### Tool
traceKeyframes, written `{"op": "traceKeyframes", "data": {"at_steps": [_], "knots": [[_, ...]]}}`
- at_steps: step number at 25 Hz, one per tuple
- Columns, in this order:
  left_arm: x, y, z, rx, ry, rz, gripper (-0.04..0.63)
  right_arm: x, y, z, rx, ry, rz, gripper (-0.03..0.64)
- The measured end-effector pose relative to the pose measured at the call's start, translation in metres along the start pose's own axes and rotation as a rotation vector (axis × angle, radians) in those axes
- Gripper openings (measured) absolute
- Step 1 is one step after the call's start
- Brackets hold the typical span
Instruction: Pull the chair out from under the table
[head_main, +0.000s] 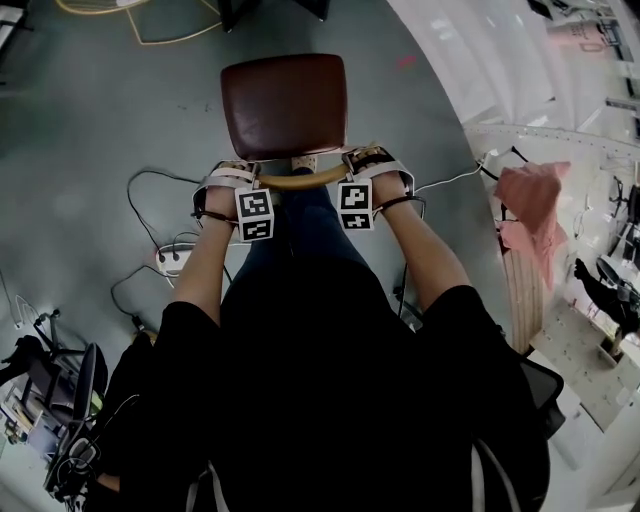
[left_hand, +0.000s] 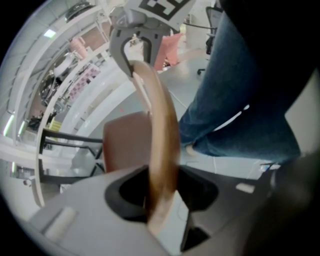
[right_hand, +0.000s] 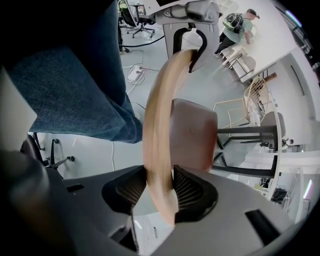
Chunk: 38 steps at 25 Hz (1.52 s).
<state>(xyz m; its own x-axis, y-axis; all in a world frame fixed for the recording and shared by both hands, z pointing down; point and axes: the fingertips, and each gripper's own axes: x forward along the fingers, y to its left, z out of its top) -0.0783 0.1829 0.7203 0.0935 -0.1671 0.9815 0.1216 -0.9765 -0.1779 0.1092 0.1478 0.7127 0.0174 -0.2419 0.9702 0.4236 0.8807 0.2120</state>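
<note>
Chair backrest rail pinched by left gripper and right gripper; left contact blurred, apparently firm.

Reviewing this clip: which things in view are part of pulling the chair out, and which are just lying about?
Part of the job: chair; its wooden back rail; left tongs and right tongs, both clamped on that back rail.

Just lying about: power strip on the floor; pink cloth off to the right.
</note>
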Motion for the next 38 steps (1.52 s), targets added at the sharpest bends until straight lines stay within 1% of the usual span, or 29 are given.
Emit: {"op": "traceKeyframes", "data": {"at_steps": [5, 10, 15, 19, 26, 31, 38], "knots": [[-0.004, -0.026, 0.005, 0.021, -0.009, -0.008, 0.164, -0.007, 0.026, 0.01, 0.018, 0.026, 0.019, 0.173], [-0.01, -0.055, 0.007, 0.038, -0.019, -0.029, 0.164, -0.014, 0.054, 0.025, 0.031, 0.03, 0.042, 0.173], [-0.014, -0.073, 0.007, 0.044, -0.014, -0.038, 0.164, -0.02, 0.072, 0.035, 0.034, 0.026, 0.056, 0.173], [-0.016, -0.086, 0.013, 0.031, -0.01, -0.045, 0.165, -0.023, 0.084, 0.036, 0.025, 0.021, 0.057, 0.173], [-0.018, -0.103, 0.021, 0.002, 0.001, -0.04, 0.166, -0.027, 0.097, 0.037, 0.011, -0.004, 0.043, 0.173], [-0.018, -0.105, 0.021, -0.019, 0.015, -0.032, 0.167, -0.028, 0.098, 0.037, 0.007, -0.013, 0.032, 0.173], [-0.018, -0.104, 0.019, -0.035, 0.018, -0.034, 0.17, -0.028, 0.096, 0.039, -0.009, -0.039, 0.038, 0.173]]}}
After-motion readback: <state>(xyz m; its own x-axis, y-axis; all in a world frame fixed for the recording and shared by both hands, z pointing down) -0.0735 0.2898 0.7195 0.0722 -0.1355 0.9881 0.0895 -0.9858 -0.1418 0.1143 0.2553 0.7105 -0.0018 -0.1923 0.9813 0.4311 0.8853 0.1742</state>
